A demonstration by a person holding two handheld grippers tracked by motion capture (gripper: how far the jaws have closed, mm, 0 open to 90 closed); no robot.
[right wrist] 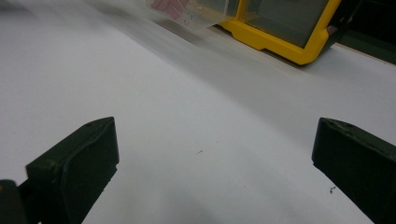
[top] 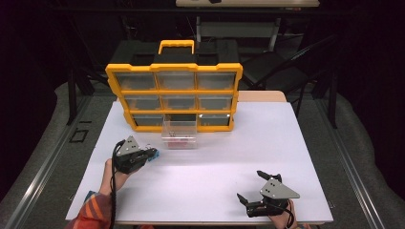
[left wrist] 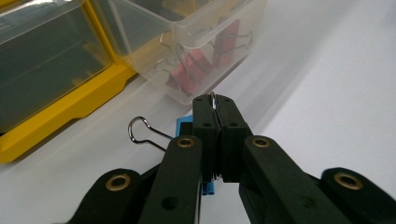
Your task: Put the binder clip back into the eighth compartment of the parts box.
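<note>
My left gripper (top: 151, 153) (left wrist: 215, 106) is shut on a blue binder clip (top: 154, 155) (left wrist: 183, 127), its pads pinching one wire handle while the other handle sticks out to the left in the left gripper view. It hovers just in front and to the left of a clear plastic bin (top: 179, 135) (left wrist: 196, 42) that holds red binder clips (left wrist: 191, 65). The bin stands on the white table before a yellow drawer organizer (top: 174, 95). My right gripper (top: 251, 188) (right wrist: 210, 168) rests near the table's front right edge, open and with nothing between its fingers.
The organizer (right wrist: 285, 28) has several clear drawers and one vacant slot behind the pulled-out bin (right wrist: 196, 11). White tabletop (top: 229, 157) stretches between the two grippers. Dark chairs and equipment stand beyond the table's far edge.
</note>
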